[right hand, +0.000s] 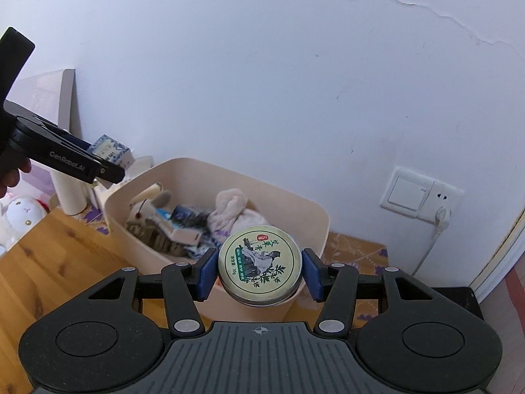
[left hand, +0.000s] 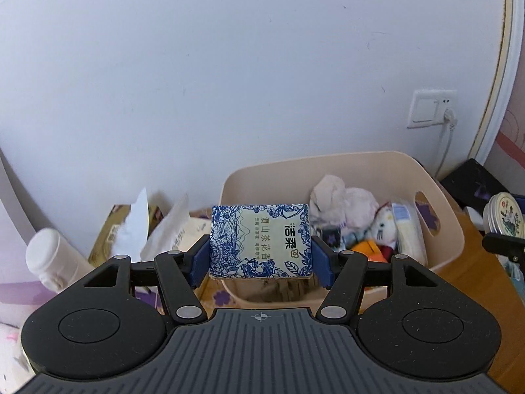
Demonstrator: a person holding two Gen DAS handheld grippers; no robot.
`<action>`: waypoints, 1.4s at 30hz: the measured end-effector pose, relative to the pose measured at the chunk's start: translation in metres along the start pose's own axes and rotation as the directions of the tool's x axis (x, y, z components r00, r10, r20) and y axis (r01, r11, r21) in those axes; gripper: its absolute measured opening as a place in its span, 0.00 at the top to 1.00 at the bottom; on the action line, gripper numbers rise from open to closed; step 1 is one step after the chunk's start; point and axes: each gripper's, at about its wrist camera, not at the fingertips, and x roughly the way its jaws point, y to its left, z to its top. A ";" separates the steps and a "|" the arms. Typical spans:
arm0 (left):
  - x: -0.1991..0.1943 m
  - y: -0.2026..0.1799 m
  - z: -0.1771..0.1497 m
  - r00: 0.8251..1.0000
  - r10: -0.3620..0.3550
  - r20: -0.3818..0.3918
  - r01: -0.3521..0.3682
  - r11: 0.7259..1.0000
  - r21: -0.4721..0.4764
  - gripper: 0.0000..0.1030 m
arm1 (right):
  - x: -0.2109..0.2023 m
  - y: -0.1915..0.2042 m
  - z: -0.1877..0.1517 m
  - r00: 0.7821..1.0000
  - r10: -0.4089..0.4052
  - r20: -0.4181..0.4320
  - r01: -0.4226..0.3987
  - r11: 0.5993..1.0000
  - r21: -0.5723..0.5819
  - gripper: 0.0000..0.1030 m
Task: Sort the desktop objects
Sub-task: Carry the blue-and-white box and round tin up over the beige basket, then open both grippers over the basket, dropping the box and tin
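1. The bin stands on the desk against the wall.
2. The tissue pack hangs above the bin's left rim.
3. The tin hangs above its near rim.
4. A bottle stands left of the bin.

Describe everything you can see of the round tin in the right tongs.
The round tin is a flat, shallow metal can with a silvery rim and a pale cream lid printed with a green border, leafy sprigs, a grey figure, dark characters and a small red seal. It is closed, lid tilted toward the camera. The right tongs hold it off the surface, blue pads pressing opposite sides of its rim, near the front edge of the beige bin. Nothing else touches it.
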 end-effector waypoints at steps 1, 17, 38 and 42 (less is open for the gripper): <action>0.002 0.000 0.002 1.000 0.004 0.000 -0.004 1.000 0.000 0.39 | 0.003 -0.002 0.001 1.000 -0.003 0.001 0.003 1.000 0.000 0.50; 0.055 -0.009 0.011 0.997 0.049 -0.052 -0.050 0.999 -0.005 0.39 | 0.053 -0.032 0.011 1.000 -0.016 -0.011 0.016 0.999 0.046 0.50; 0.108 -0.030 0.003 0.989 0.051 -0.137 -0.057 0.998 -0.039 0.38 | 0.130 -0.017 0.007 0.992 0.048 -0.119 -0.047 0.999 0.013 0.50; 0.109 -0.030 0.005 0.988 0.049 -0.145 -0.057 0.997 -0.050 0.38 | 0.135 -0.015 0.006 0.988 0.061 -0.140 -0.059 0.998 0.020 0.50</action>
